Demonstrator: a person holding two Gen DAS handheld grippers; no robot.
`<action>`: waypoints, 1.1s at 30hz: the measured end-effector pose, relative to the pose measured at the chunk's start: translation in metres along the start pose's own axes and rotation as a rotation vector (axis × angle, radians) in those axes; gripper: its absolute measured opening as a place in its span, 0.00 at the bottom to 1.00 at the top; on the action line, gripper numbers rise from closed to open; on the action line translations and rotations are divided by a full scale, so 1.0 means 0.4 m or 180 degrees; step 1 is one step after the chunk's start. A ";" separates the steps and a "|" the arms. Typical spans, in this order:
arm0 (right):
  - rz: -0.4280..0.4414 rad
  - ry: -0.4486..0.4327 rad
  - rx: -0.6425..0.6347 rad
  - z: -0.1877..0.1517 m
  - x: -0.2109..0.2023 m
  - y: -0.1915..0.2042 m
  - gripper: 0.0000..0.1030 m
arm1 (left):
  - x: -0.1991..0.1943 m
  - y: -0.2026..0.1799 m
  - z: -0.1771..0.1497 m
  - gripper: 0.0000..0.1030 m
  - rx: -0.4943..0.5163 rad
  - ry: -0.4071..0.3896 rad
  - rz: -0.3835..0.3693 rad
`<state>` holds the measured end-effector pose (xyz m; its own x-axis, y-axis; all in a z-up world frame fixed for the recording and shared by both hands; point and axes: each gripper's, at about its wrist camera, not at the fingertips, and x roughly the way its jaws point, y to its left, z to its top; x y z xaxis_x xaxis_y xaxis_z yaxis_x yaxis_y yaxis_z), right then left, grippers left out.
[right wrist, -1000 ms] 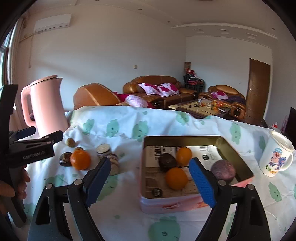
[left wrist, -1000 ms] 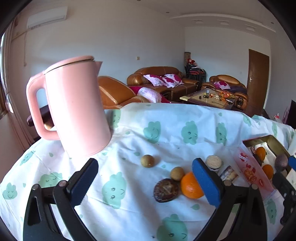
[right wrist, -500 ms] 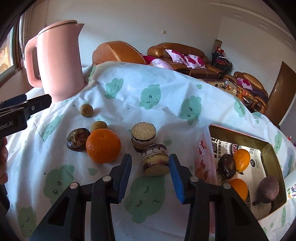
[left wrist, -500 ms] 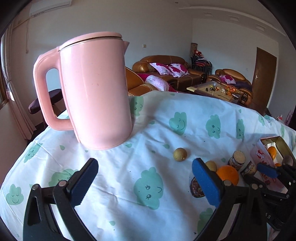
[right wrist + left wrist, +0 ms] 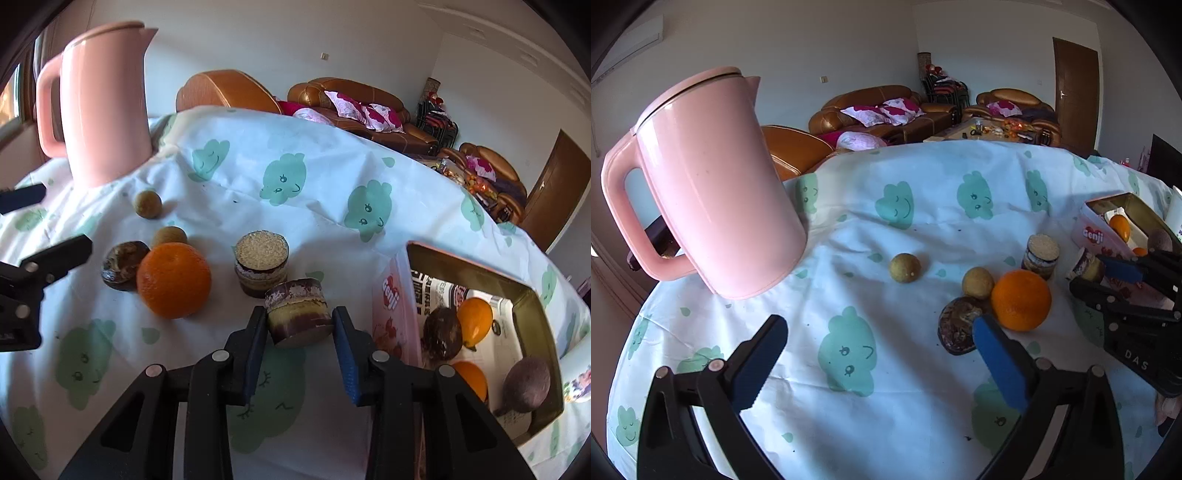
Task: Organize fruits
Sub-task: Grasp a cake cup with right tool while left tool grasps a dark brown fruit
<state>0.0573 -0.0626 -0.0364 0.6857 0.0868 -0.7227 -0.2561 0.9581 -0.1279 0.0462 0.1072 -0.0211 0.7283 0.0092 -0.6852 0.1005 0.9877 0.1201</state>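
Right gripper point(image 5: 299, 325) is clamped on the nearer layered cylinder piece point(image 5: 298, 314), low centre of the right wrist view; both blue pads point(image 5: 341, 343) press its sides. The piece is tilted, bottom face toward the camera. Can't tell whether it is off the cloth.

Second layered cylinder point(image 5: 261, 264), grainy top, stands upright just behind it, touching or nearly so.

Left of them in that view: big orange point(image 5: 173, 278), a dark wrinkled fruit point(image 5: 120, 264) touching its left side, a small tan round fruit point(image 5: 169, 235) right behind the orange, and another small round fruit point(image 5: 147, 204) further back, apart from the group.

Open tin point(image 5: 469, 260), right edge of frame, newspaper-lined. Holds two oranges, a dark wrinkled fruit and a purple round fruit point(image 5: 528, 384).

Left gripper point(image 5: 879, 354) is spread wide with nothing between the pads, hovering over the cloud-print tablecloth point(image 5: 849, 221) at bottom centre of the left wrist view. Its right pad overlaps the dark fruit in the frame; contact unclear.

Pink kettle point(image 5: 713, 184) stands upper left in both views, well apart from the fruit.
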 end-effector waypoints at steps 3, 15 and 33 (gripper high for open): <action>0.0274 -0.0164 0.0184 -0.028 -0.052 -0.009 0.37 | -0.003 -0.017 0.000 0.91 0.0076 -0.0003 -0.0210; 0.0650 -0.0207 0.0227 -0.070 -0.095 0.007 0.37 | 0.098 -0.068 0.000 0.62 0.0150 0.0417 -0.0518; 0.0841 -0.0675 0.0387 -0.057 -0.166 -0.046 0.37 | -0.033 0.040 0.007 0.39 -0.0966 -0.0555 -0.0027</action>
<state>0.0010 -0.0920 -0.0016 0.7359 0.3784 -0.5615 -0.3692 0.9194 0.1356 0.0402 0.1226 -0.0083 0.8358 -0.0001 -0.5491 -0.0801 0.9893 -0.1220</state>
